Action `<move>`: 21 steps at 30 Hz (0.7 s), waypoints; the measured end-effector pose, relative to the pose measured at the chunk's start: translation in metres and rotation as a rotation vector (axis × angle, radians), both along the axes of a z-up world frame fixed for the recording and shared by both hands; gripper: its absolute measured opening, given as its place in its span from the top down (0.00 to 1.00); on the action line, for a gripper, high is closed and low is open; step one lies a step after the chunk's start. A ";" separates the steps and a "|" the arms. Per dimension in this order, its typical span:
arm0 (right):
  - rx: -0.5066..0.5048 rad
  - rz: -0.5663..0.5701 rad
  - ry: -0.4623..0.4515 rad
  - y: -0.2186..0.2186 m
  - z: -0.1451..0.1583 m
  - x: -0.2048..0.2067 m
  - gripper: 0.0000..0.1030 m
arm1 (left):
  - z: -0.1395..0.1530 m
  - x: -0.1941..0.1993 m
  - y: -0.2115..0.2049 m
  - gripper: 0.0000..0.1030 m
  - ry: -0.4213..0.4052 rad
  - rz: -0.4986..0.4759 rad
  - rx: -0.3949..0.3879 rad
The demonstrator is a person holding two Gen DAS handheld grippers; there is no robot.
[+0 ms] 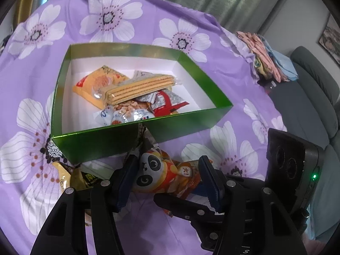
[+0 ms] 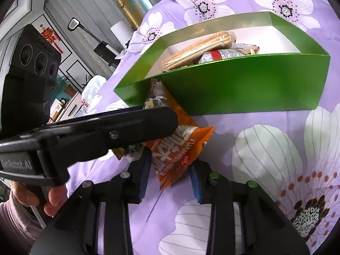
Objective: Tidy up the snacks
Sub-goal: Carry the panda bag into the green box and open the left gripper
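A green box point(image 1: 119, 140) with a white inside holds several snacks: a wafer pack point(image 1: 140, 88), a yellow packet point(image 1: 95, 85) and a red packet point(image 1: 167, 104). An orange panda snack bag point(image 1: 161, 174) lies on the purple cloth in front of the box, leaning on its wall. My left gripper point(image 1: 167, 170) is open, its fingers on either side of the bag. In the right wrist view the same orange bag point(image 2: 180, 148) lies between the open fingers of my right gripper point(image 2: 170, 174), and the left gripper's finger point(image 2: 119, 127) crosses above it. The box point(image 2: 244, 85) stands just beyond.
A yellow and dark snack packet point(image 1: 72, 176) lies left of the panda bag by the box corner. Folded clothes point(image 1: 267, 57) sit at the cloth's right edge, with a grey sofa point(image 1: 308, 97) beyond. The person's hand point(image 2: 53, 197) holds the left gripper.
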State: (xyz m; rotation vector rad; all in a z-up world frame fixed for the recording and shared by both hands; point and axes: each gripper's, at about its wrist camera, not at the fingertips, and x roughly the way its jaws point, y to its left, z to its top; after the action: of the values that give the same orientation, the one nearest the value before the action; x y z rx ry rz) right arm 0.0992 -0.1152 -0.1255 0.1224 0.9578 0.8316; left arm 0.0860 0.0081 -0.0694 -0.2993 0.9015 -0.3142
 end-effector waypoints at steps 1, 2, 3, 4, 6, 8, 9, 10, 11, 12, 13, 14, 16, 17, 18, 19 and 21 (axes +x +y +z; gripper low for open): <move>0.005 0.003 -0.005 -0.001 0.002 -0.002 0.67 | 0.003 -0.002 -0.001 0.42 -0.009 -0.004 0.000; 0.007 0.005 -0.007 -0.002 0.003 -0.002 0.67 | 0.006 -0.004 -0.003 0.42 -0.019 -0.009 0.002; 0.011 0.004 -0.012 -0.004 0.006 -0.004 0.67 | 0.009 -0.006 -0.004 0.42 -0.027 -0.011 0.005; 0.015 0.004 -0.017 -0.004 0.008 -0.006 0.67 | 0.012 -0.007 -0.005 0.42 -0.035 -0.014 0.011; 0.014 0.005 -0.033 -0.006 0.014 -0.010 0.67 | 0.018 -0.011 -0.007 0.42 -0.047 -0.020 0.021; 0.012 0.004 -0.049 -0.008 0.019 -0.014 0.67 | 0.023 -0.015 -0.009 0.42 -0.059 -0.021 0.025; 0.016 0.003 -0.057 -0.009 0.023 -0.017 0.67 | 0.026 -0.017 -0.010 0.42 -0.068 -0.021 0.025; 0.019 0.002 -0.064 -0.011 0.026 -0.018 0.67 | 0.029 -0.020 -0.012 0.42 -0.075 -0.022 0.027; 0.025 0.000 -0.071 -0.013 0.030 -0.021 0.67 | 0.032 -0.022 -0.013 0.42 -0.078 -0.025 0.032; 0.030 -0.003 -0.076 -0.015 0.033 -0.023 0.67 | 0.034 -0.024 -0.015 0.42 -0.081 -0.026 0.034; 0.032 -0.005 -0.084 -0.017 0.036 -0.027 0.67 | 0.037 -0.027 -0.018 0.42 -0.086 -0.030 0.034; 0.032 -0.005 -0.090 -0.019 0.037 -0.028 0.67 | 0.039 -0.029 -0.020 0.42 -0.090 -0.034 0.040; 0.034 -0.009 -0.101 -0.024 0.042 -0.034 0.67 | 0.043 -0.034 -0.026 0.42 -0.101 -0.038 0.047; 0.036 -0.011 -0.106 -0.026 0.045 -0.036 0.67 | 0.046 -0.037 -0.029 0.42 -0.108 -0.041 0.050; 0.037 -0.016 -0.114 -0.029 0.048 -0.039 0.67 | 0.048 -0.040 -0.031 0.42 -0.112 -0.041 0.053; 0.037 -0.017 -0.120 -0.031 0.050 -0.042 0.67 | 0.050 -0.043 -0.033 0.42 -0.117 -0.041 0.056; 0.037 -0.018 -0.135 -0.035 0.056 -0.048 0.67 | 0.054 -0.048 -0.037 0.42 -0.128 -0.042 0.058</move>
State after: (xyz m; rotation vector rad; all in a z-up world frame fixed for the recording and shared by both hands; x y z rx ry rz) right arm 0.0516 -0.1502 -0.0697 0.1056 0.8133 0.8306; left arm 0.0381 -0.0285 -0.0149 -0.2048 0.7903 -0.3421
